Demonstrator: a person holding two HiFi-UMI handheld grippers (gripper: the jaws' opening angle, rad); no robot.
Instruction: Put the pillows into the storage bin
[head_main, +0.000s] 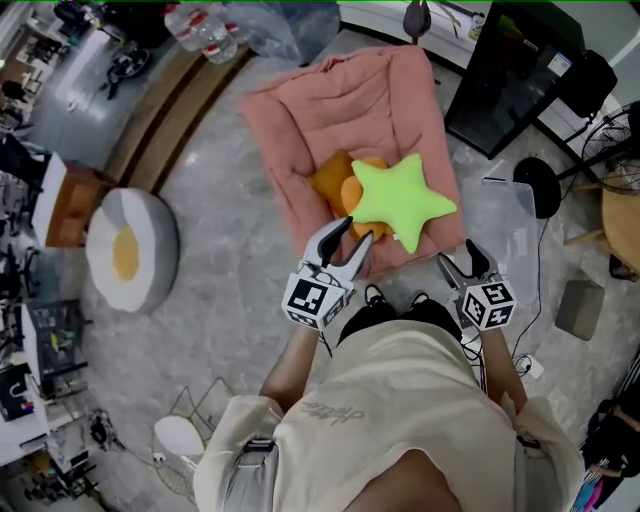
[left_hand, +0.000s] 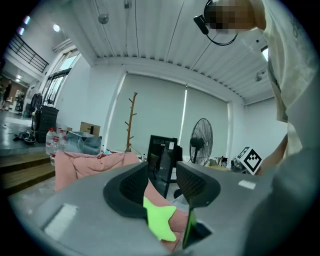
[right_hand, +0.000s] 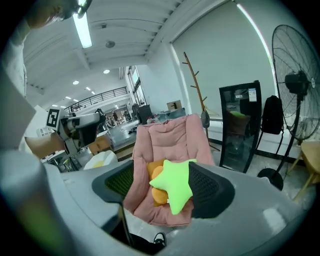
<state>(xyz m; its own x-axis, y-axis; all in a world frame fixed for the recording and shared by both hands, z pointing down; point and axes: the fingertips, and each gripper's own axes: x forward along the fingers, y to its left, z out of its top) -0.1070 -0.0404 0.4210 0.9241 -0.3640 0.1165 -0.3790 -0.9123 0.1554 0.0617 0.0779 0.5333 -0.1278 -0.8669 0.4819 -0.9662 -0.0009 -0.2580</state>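
Pillows lie heaped on the pink quilted floor lounger (head_main: 330, 100) at twelve o'clock from the person. On top is a lime-green star-shaped plush pillow (head_main: 402, 200). It rests on an orange plush pillow (head_main: 332, 180), which shows at the star's nine o'clock side.

From where I stand, the left gripper (head_main: 356, 232) points at the star's lower edge, at about its seven o'clock. Its jaws are spread wide and grip nothing; the star shows beyond the gap, and whether a tip brushes it I cannot tell. The right gripper (head_main: 457, 258) hangs near the lounger's front corner at the star's five o'clock. Its jaws are also parted and empty, with both pillows framed past them.

A round white floor cushion with a yellow centre (head_main: 130, 250) sits off at nine o'clock, well apart. A black glass-fronted cabinet (head_main: 510, 80) stands at two o'clock.
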